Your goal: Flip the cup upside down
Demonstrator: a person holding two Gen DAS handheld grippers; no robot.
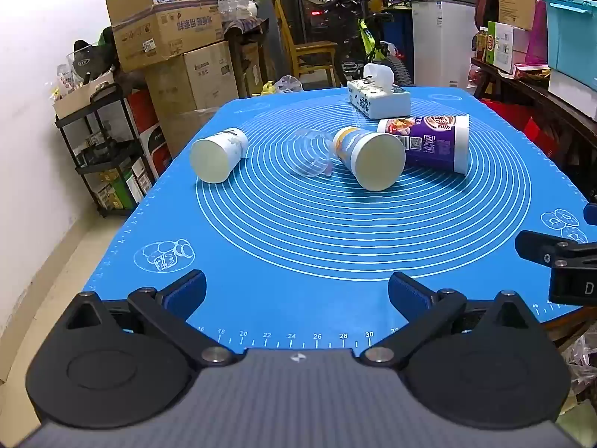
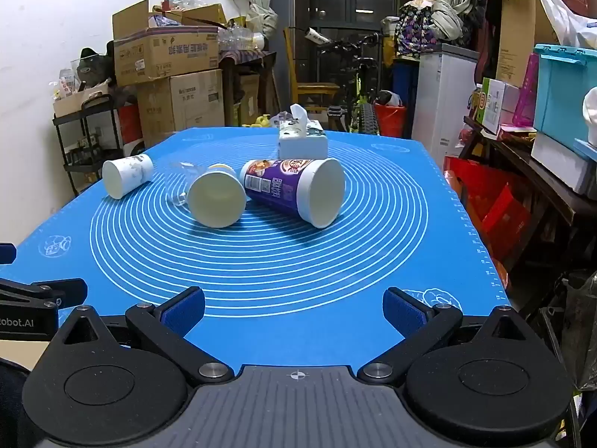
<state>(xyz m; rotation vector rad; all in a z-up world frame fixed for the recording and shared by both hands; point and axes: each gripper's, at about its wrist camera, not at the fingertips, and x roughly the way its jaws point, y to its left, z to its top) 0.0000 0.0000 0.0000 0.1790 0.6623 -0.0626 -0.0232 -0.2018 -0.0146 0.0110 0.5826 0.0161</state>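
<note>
Both grippers empty, fingers spread wide: left gripper (image 1: 296, 291), right gripper (image 2: 294, 308), at the near edge of the blue silicone mat (image 1: 298, 246). Four cups lie on their sides mid-mat: white paper cup (image 1: 218, 155), clear plastic cup (image 1: 311, 151), yellow-banded paper cup (image 1: 369, 156), purple printed cup (image 1: 429, 142). Suggest gripping a sidewall lightly; thin paper likely crushes.

Cluttered home storeroom: stacked cardboard boxes (image 1: 168, 30), bicycle (image 1: 358, 37), freezer (image 1: 442, 37).

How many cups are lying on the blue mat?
4, all on their sides: a white paper cup far left, a clear plastic cup next, a yellow-banded paper cup in the middle, and a purple cup on the right. None looks hidden.
</note>
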